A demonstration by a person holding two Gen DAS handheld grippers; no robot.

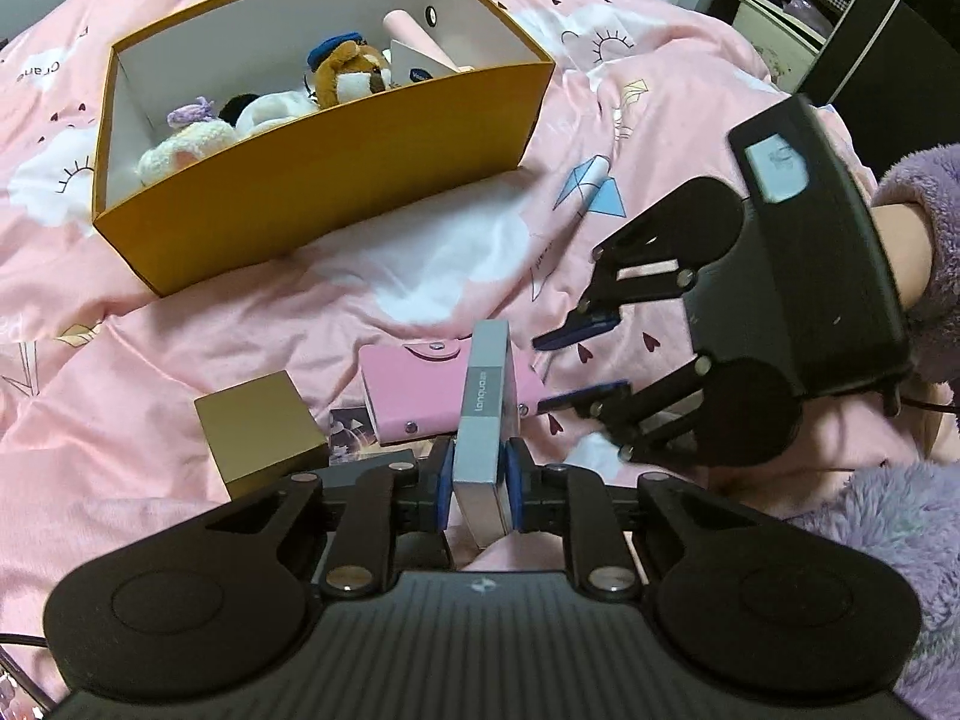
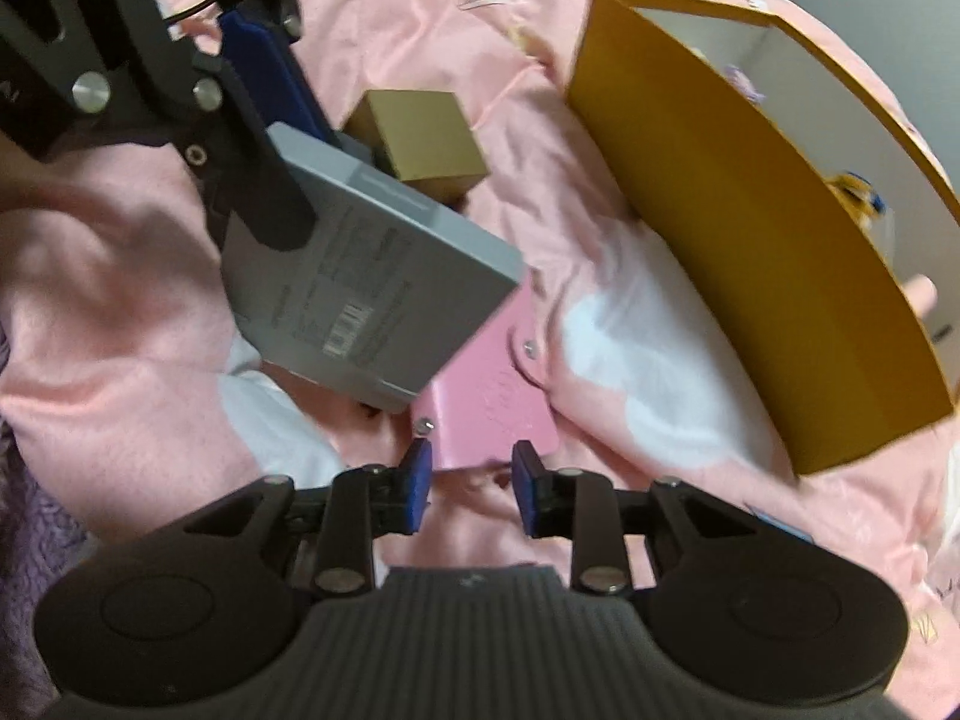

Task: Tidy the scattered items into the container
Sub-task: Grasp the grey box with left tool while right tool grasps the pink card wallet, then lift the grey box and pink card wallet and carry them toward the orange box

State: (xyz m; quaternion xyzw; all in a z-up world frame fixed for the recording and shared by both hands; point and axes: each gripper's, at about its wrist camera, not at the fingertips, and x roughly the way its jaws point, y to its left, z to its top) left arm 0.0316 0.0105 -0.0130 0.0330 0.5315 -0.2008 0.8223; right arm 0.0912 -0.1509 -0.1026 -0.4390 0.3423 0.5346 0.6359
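My left gripper (image 1: 478, 480) is shut on a flat grey box (image 1: 485, 414), held on edge above the bed; the grey box also shows in the right wrist view (image 2: 372, 276). Below it lies a pink case (image 1: 420, 390), also seen in the right wrist view (image 2: 492, 402). My right gripper (image 2: 471, 486) is open and empty just short of the pink case; it shows in the left wrist view (image 1: 576, 360) to the right of the grey box. A small gold box (image 1: 261, 429) lies to the left. The orange container (image 1: 336, 180) holds plush toys further back.
Everything lies on a rumpled pink bedspread (image 1: 600, 120). A small printed card (image 1: 354, 435) peeks out between the gold box and the pink case. Dark furniture (image 1: 840, 12) stands beyond the bed at the far right. A purple fleece sleeve (image 1: 924, 210) is at the right edge.
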